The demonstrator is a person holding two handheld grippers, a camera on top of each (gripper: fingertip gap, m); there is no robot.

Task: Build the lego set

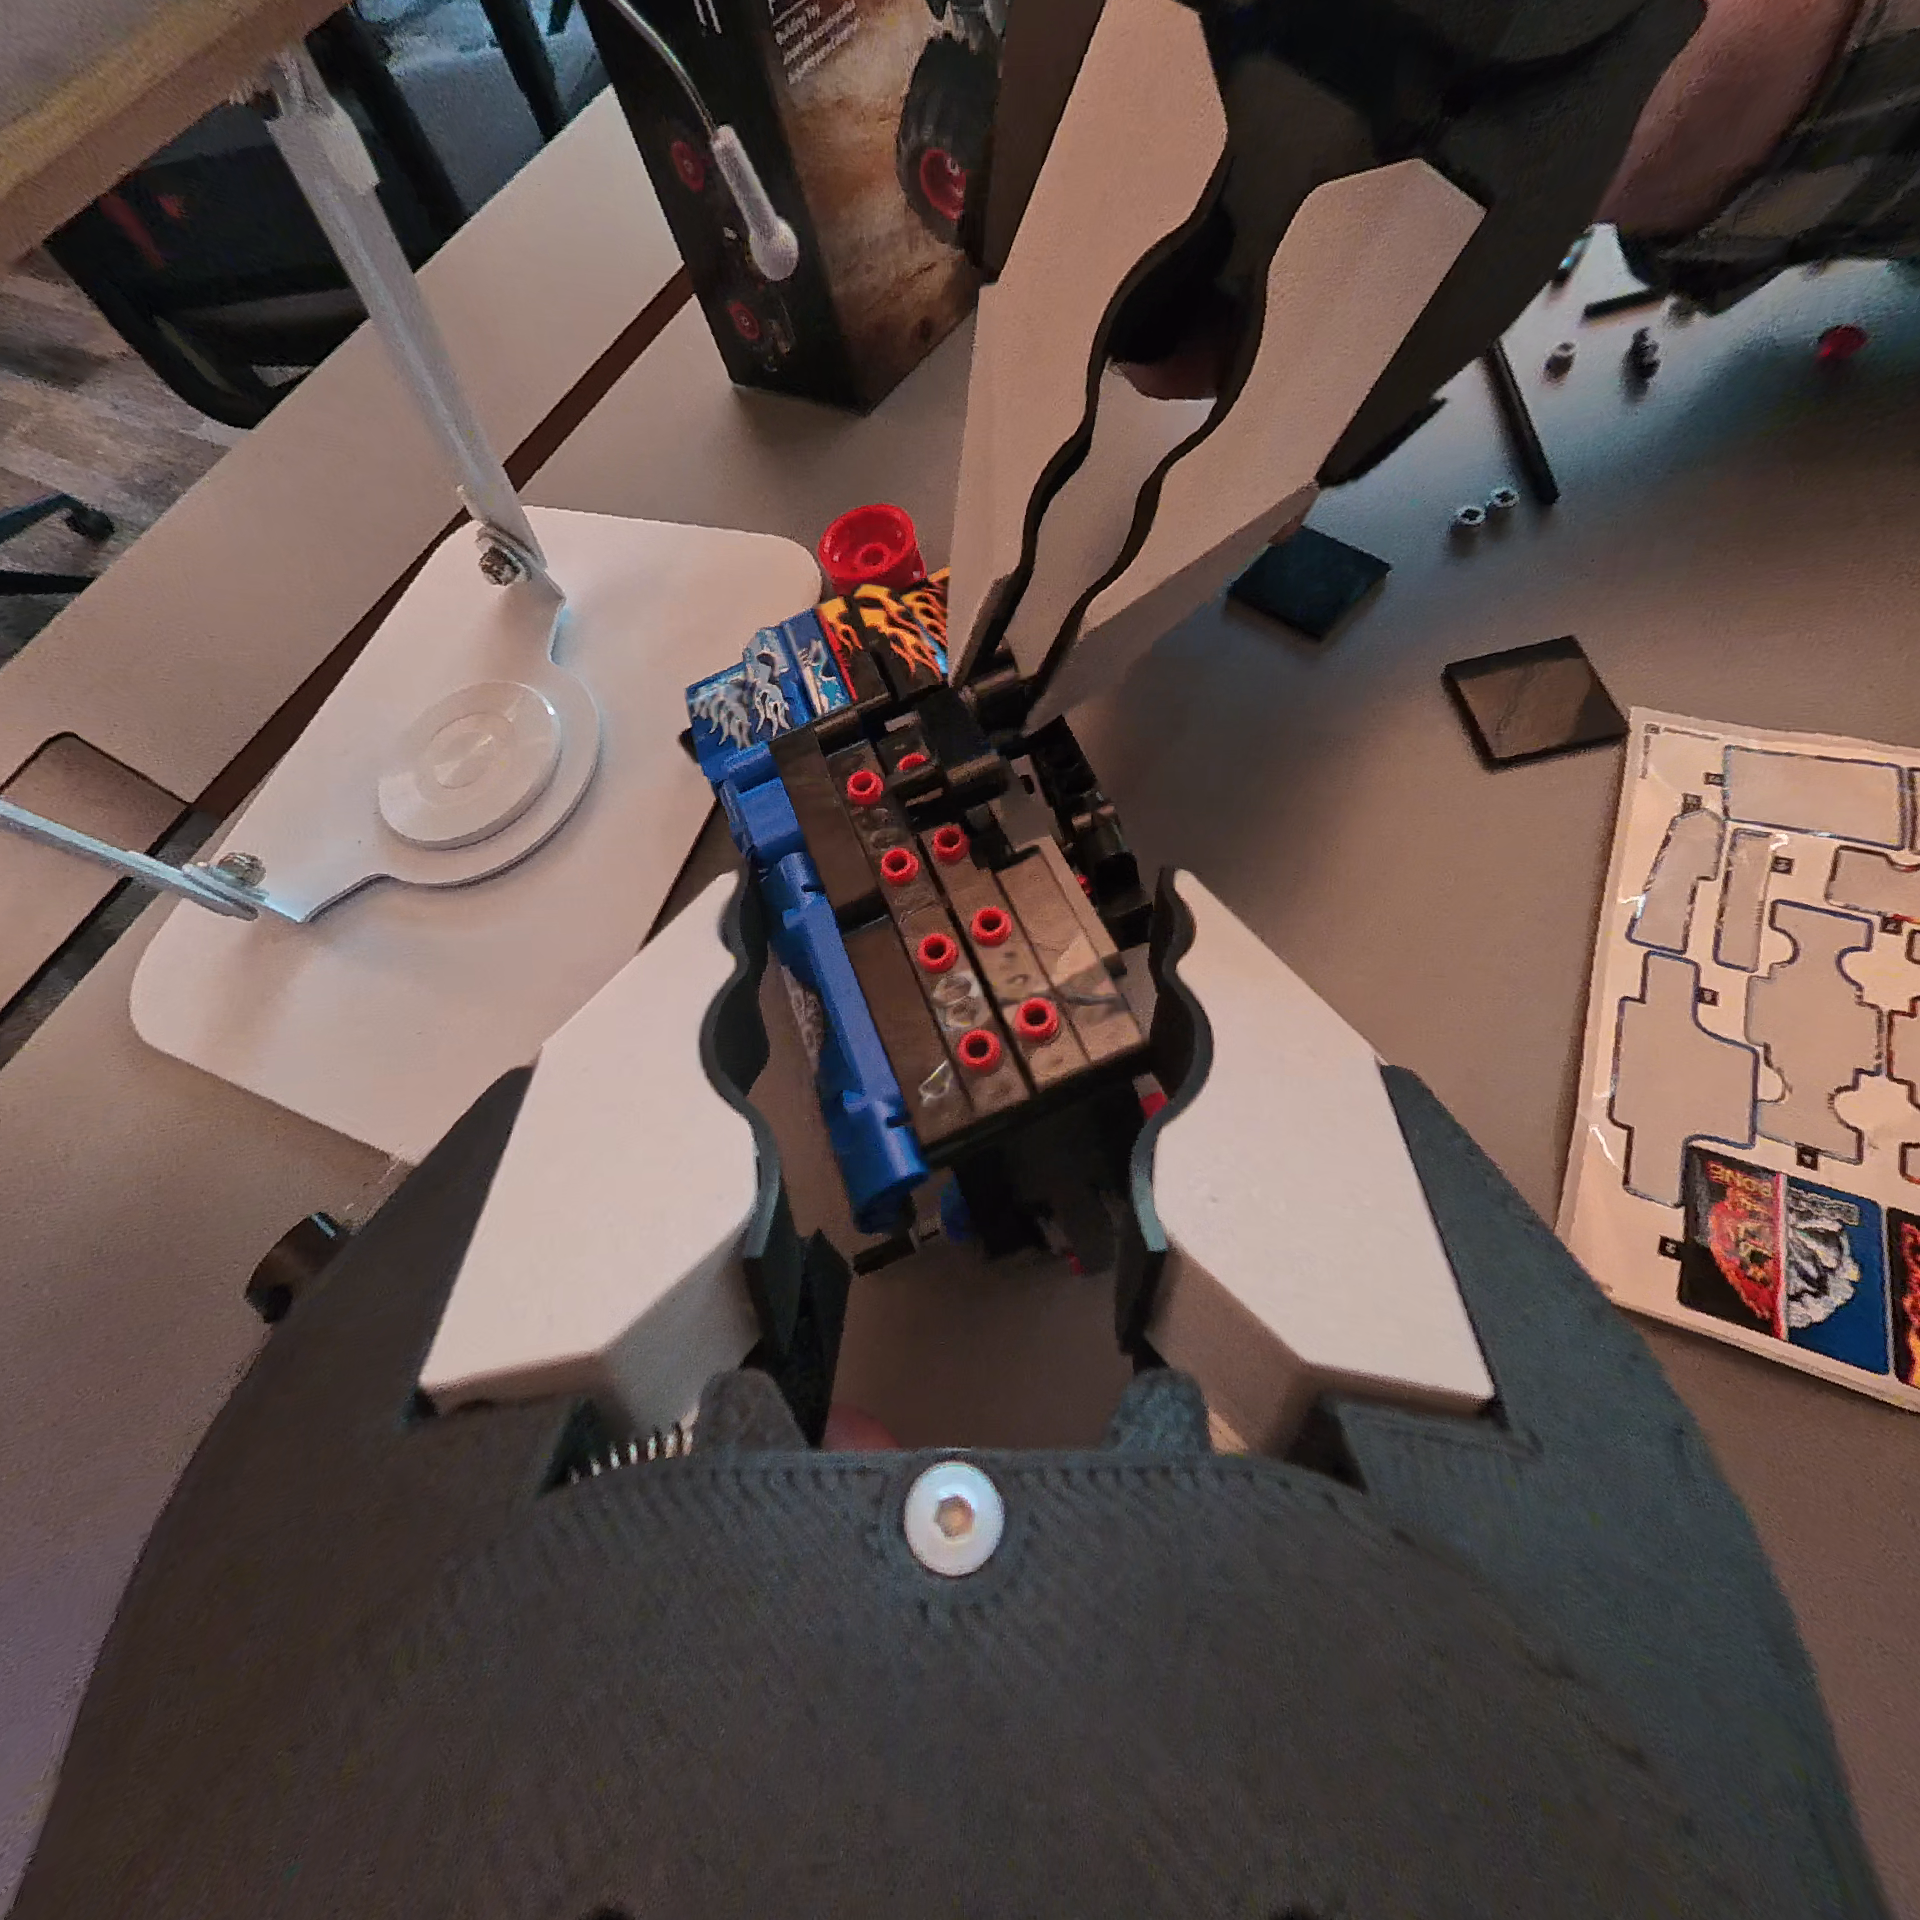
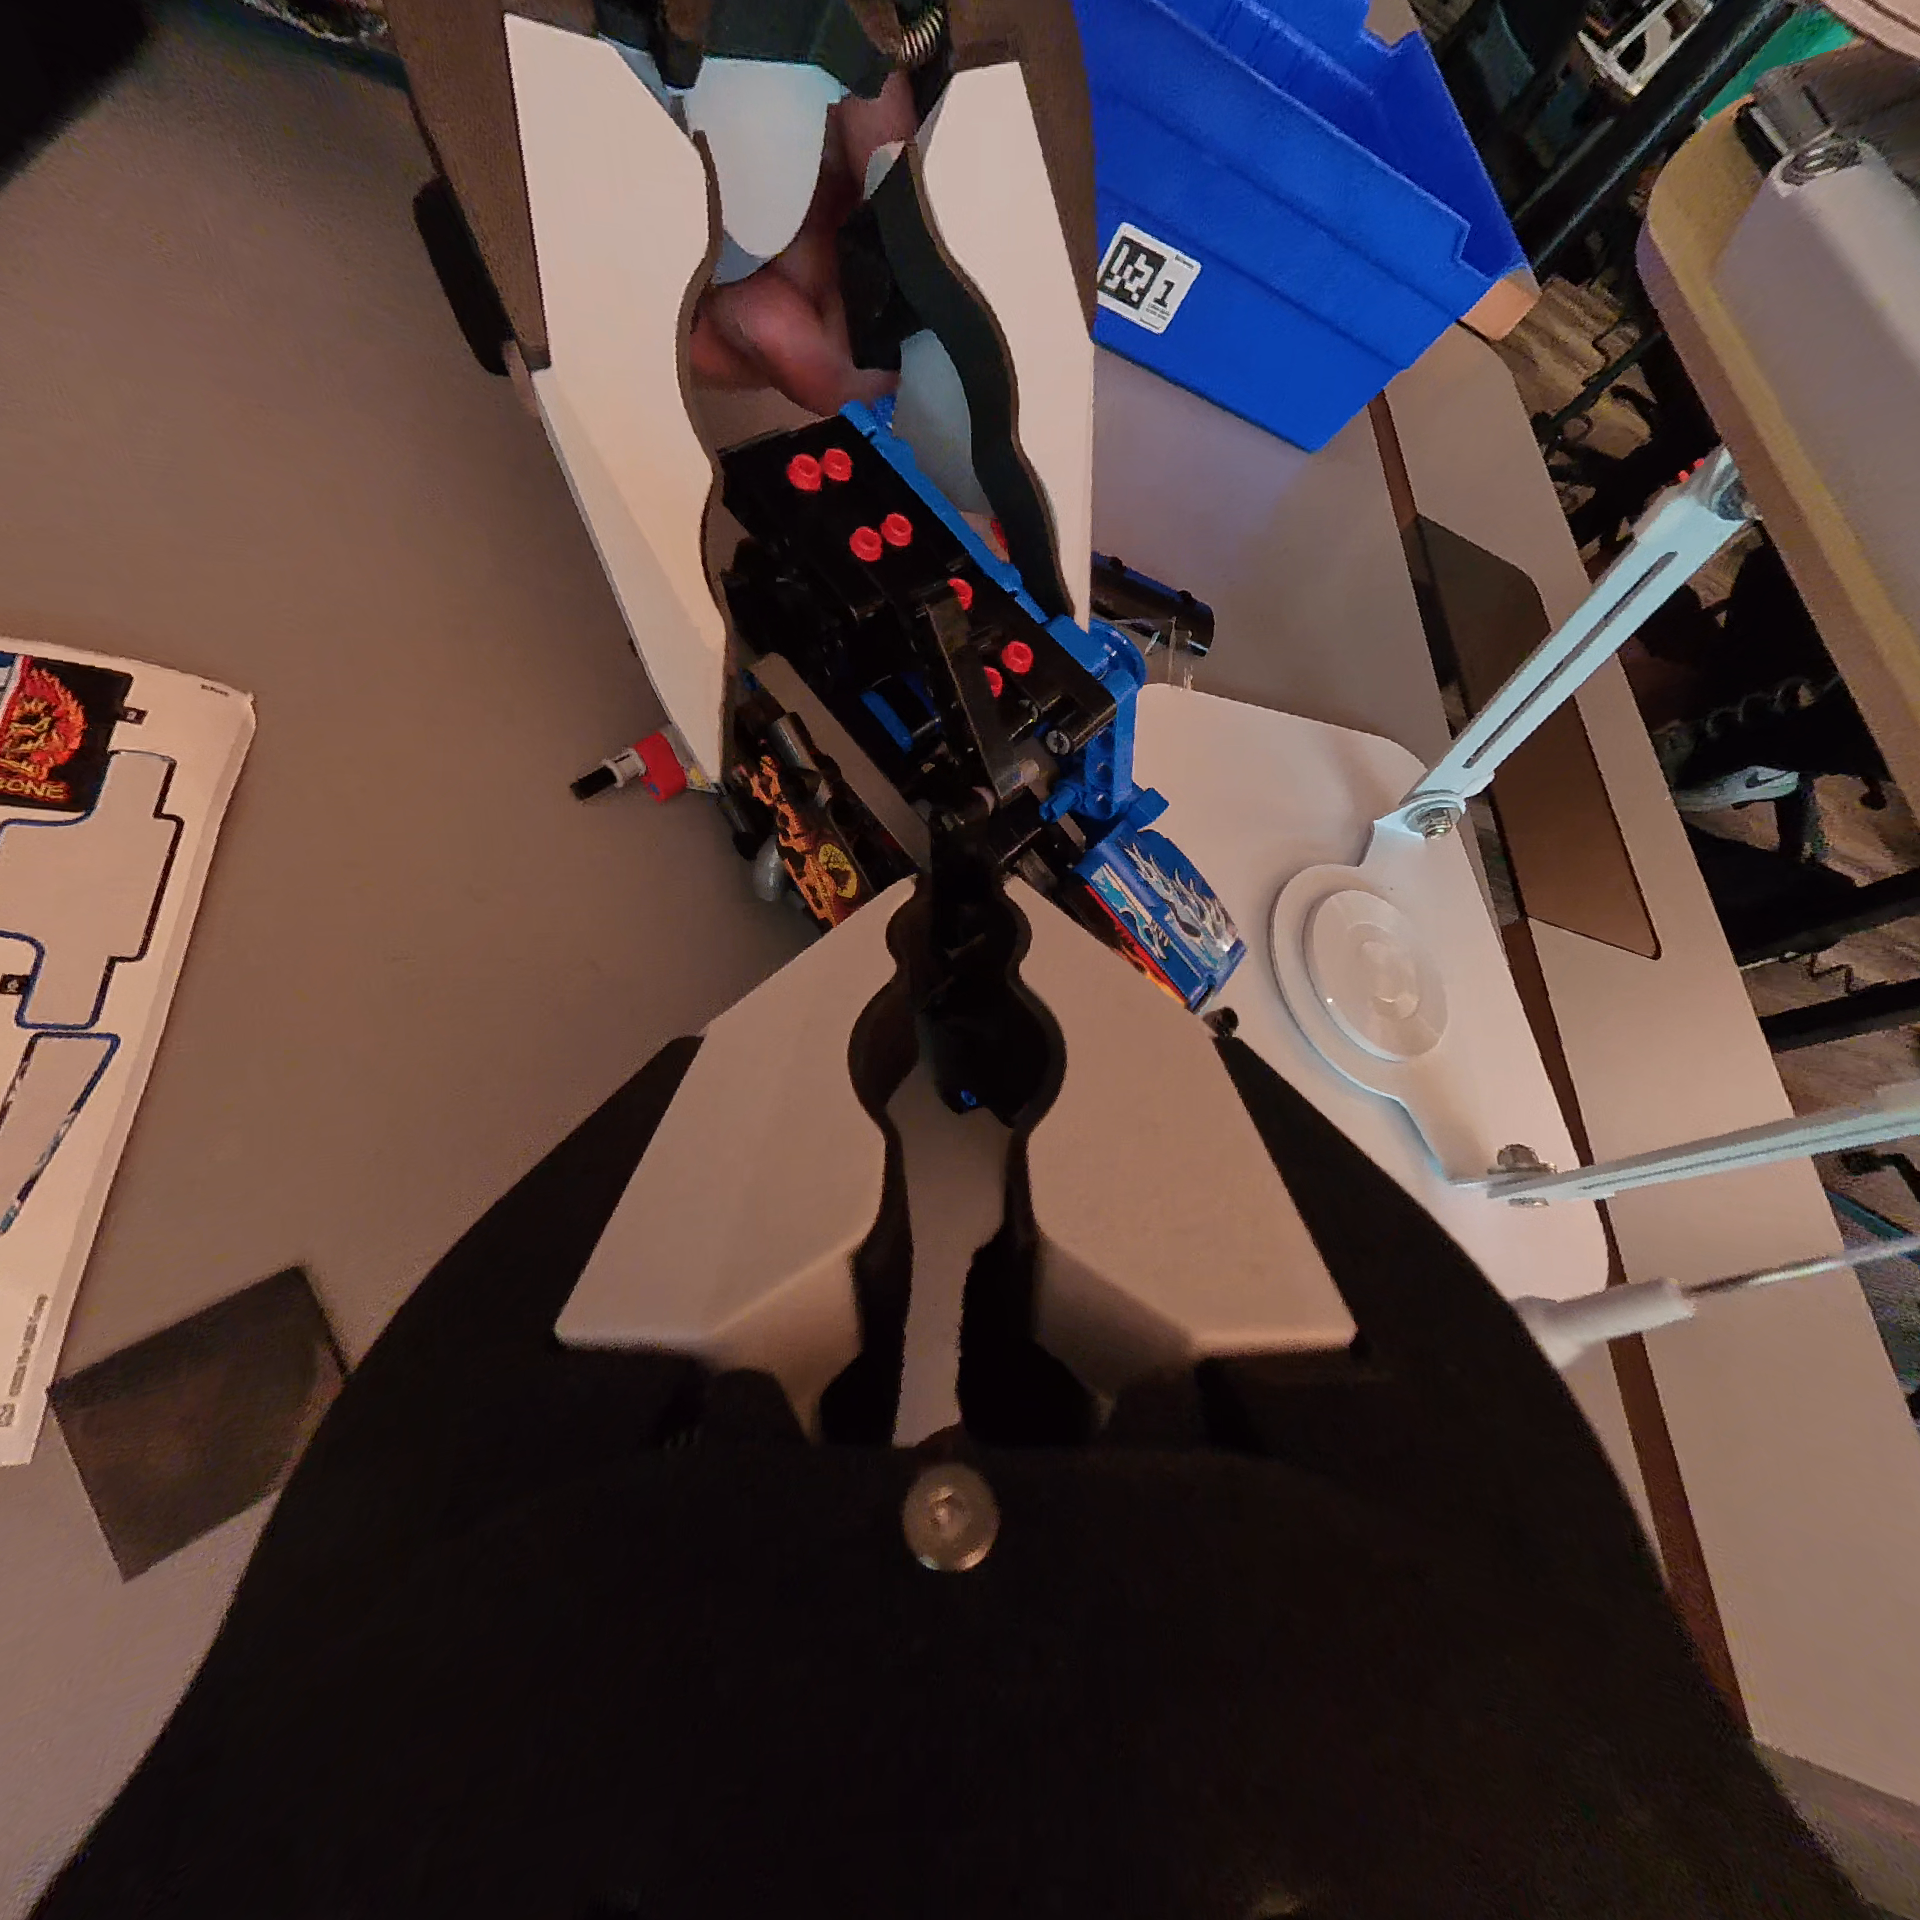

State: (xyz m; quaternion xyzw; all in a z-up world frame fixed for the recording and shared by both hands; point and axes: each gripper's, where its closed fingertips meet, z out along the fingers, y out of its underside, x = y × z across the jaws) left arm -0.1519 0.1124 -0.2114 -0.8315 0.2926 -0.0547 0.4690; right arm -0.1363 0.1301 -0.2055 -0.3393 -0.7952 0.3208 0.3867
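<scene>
Roughly mid-build, by my reading. My left gripper is clamped across the black-and-blue lego chassis, one finger on the blue side beam, the other on the black flank, holding it above the grey table. Rows of red pins sit in its black top beams; flame and lightning stickers are already on the panels at the far end. My right gripper is closed on a small black part right at the chassis's end; I judge it is being seated there, though the joint itself is hidden.

Left to do: a red wheel hub lies just beyond the chassis, and no tyres are fitted. A red-and-black axle piece lies on the table beside the model. Loose small parts are scattered farther off. The sticker sheet is mostly peeled, with a few decals left.

Outward: set box, white lamp base, blue bin.
</scene>
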